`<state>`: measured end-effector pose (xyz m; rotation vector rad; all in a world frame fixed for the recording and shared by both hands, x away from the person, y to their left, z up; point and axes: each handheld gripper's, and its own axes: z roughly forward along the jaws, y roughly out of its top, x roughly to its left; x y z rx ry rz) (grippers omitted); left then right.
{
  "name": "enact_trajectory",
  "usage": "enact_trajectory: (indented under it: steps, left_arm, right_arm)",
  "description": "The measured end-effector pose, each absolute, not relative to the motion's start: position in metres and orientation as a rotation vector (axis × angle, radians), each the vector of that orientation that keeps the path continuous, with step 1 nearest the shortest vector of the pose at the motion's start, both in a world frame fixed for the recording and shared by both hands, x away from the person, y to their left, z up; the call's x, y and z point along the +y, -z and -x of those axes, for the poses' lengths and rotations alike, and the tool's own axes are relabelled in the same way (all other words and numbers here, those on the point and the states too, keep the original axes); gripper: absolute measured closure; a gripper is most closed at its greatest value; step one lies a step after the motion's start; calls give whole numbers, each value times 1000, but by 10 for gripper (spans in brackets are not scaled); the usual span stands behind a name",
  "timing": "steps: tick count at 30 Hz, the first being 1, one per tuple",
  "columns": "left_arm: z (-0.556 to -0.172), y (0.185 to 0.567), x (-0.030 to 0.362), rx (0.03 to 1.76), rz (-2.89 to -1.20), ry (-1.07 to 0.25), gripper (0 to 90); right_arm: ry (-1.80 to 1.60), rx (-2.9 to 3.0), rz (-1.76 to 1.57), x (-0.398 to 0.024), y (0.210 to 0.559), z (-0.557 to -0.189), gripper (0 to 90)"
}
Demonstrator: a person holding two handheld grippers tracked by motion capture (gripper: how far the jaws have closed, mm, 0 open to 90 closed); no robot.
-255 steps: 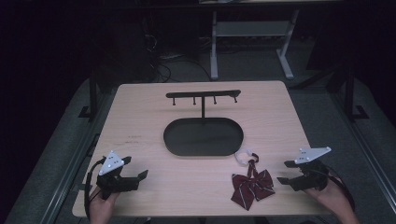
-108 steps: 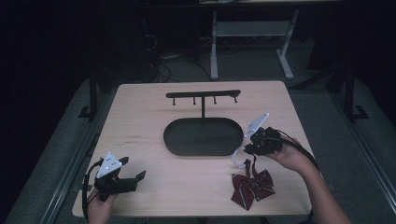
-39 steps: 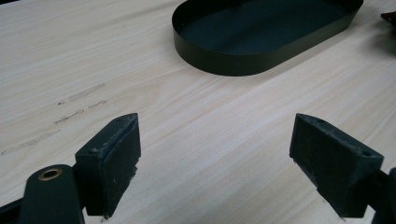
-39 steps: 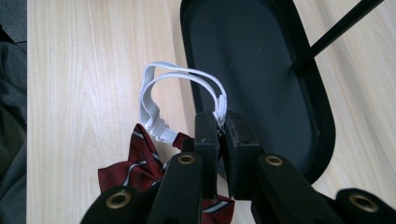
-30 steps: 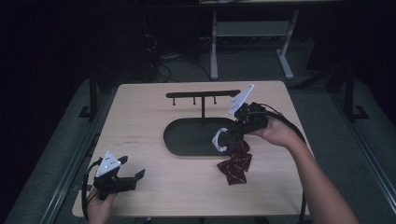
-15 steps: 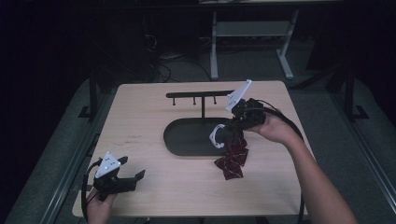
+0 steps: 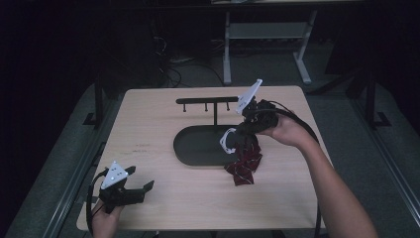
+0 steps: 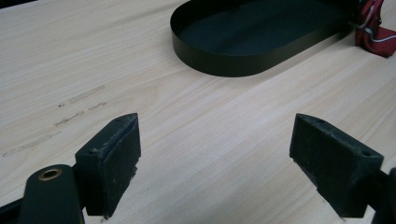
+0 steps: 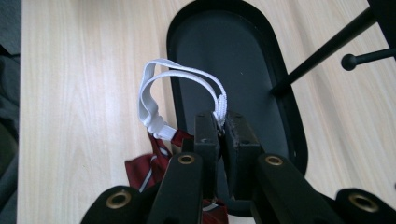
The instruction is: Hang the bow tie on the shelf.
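Note:
A dark red striped bow tie (image 7: 243, 161) hangs from its white elastic strap (image 7: 228, 141) above the table. My right gripper (image 7: 243, 130) is shut on that strap (image 9: 159, 95), which loops out past the pinched fingertips (image 9: 208, 133); the red fabric (image 9: 148, 165) dangles below them. It hovers over the right end of the black oval tray (image 7: 198, 146), close to the black hook rack (image 7: 205, 101). The tie's lower end (image 7: 241, 174) looks to rest on the wood just right of the tray. My left gripper (image 7: 132, 191) sits at the table's near left corner, jaws wide open over bare wood (image 8: 215, 154).
The rack's post (image 9: 322, 51) rises from the tray (image 9: 224, 56), with a hook peg (image 9: 369, 58) to its right. In the left gripper view the tray's wall (image 8: 224, 63) lies ahead, the red tie (image 8: 373, 28) at its far end. Dark floor and metal frames surround the table.
My right gripper has lifted the bow tie by its strap from the near right of the table and carried it left and farther away, to the tray's right end. The left gripper stayed put.

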<state>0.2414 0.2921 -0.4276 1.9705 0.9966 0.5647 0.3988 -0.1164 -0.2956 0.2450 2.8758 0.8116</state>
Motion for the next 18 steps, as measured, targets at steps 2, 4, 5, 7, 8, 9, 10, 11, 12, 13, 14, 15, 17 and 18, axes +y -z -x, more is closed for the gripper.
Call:
enact_trajectory:
  steps: [2,4,5,7,8,9,10,11,12,13,14,15,17,18]
  left_arm:
    - [-241,428,292,994,-1971,-566,161]
    - [-241,428,292,995,-1971,-565,161]
    - [-241,428,292,995,-1971,-565,161]
    - [-241,428,292,995,-1972,-564,161]
    - [-242,428,292,995,-1972,-563,161]
    - [-242,428,292,995,-1974,-564,161]
    - [-242,428,292,995,-1973,-563,161]
    - [-242,428,292,995,-1973,-563,161]
    - [-241,428,292,996,-1970,-563,161]
    - [-241,428,292,995,-1971,-564,161]
    - [-241,428,292,995,-1971,-564,161]
    - [-241,428,292,995,-1970,-564,161]
    - [-242,428,292,996,-1970,-563,161]
    - [-242,428,292,995,-1969,-563,161]
  right_arm:
    - [-814,2878,-251,-116,294,-400,840]
    - [-801,2871,-242,-115,291,-402,840]
    - [-801,2871,-242,-115,291,-402,840]
    - [-802,2870,-249,-115,288,-403,841]
    - [-796,2870,-266,-114,286,-404,841]
    - [-790,2870,-260,-114,285,-405,840]
    - [-790,2868,-262,-113,284,-406,840]
    - [-790,2868,-262,-113,284,-406,840]
    - [-786,2870,-269,-113,283,-406,840]
    - [-779,2867,-258,-113,282,-408,840]
    - [-781,2868,-269,-112,281,-408,840]
    - [-780,2868,-270,-112,281,-409,840]
    - [-788,2864,-275,-112,280,-410,840]
    - [-785,2866,-274,-112,279,-411,840]
